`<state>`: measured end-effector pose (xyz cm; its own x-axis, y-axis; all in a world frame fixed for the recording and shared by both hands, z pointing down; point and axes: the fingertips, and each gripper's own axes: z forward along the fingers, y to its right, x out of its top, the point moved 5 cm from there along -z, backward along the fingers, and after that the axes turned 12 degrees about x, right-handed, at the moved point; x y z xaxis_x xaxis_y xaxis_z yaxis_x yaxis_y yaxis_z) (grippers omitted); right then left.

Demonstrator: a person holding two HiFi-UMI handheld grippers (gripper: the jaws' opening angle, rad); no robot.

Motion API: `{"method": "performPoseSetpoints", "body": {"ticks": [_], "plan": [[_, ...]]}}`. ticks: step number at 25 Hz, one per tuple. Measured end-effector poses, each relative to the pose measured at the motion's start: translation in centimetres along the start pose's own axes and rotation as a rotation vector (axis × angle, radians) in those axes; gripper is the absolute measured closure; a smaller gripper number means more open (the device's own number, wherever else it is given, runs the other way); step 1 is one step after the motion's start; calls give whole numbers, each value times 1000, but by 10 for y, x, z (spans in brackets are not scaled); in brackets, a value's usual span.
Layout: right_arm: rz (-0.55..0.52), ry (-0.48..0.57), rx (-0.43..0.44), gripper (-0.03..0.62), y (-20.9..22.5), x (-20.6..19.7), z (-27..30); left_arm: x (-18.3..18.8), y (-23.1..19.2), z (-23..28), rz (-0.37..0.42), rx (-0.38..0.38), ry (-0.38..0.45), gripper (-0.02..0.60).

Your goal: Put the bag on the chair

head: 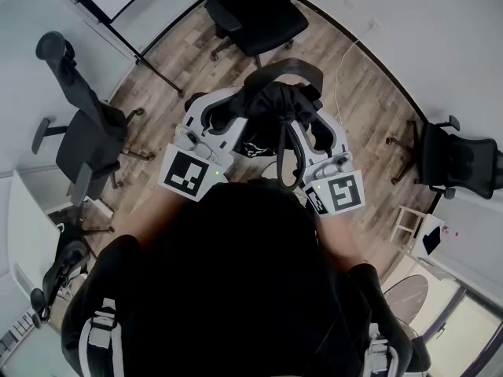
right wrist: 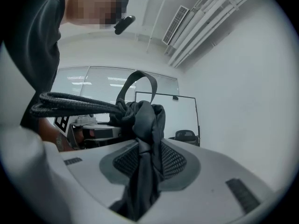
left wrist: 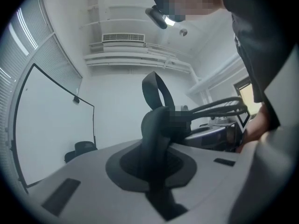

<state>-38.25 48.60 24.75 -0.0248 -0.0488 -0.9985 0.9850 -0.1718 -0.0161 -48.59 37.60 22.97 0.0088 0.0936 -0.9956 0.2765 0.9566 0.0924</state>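
At the left, an office chair is standing on the wooden floor, well apart from the bag. The left gripper is pinching a narrow black strap of the bag, with its jaws nearly pressed together on it. Between the two grippers, the bag is hanging in the air in front of the person, above the floor and not on any chair yet. Ahead of it, another chair is standing near. The right gripper is gripping a thicker bunch of the bag's cloth, so its jaws are standing a little more apart, and a bundle of braided cords is running sideways from this bunch. At the right, a third chair is standing close to the wall. I am judging the bag to be soft and light: the cloth is folding and bunching easily and is offering no firm edge. It will probably sag and slide when set down, so the strap and the gathered top are looking like the best places to hold it.
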Motion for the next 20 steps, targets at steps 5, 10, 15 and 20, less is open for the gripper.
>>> {"method": "performPoseSetpoints", "body": {"ticks": [5,10,15,20], "plan": [[-10,-1,47,480,10,-2,0,-4,2,6,-8,5,7,540],[-2,10,87,480,52,3,-35,8,41,40,-1,12,0,540],[-3,4,127,480,83,-1,-50,9,61,65,4,34,-10,540],[-8,-1,174,479,116,-5,-66,8,84,91,5,69,-30,540]]}}
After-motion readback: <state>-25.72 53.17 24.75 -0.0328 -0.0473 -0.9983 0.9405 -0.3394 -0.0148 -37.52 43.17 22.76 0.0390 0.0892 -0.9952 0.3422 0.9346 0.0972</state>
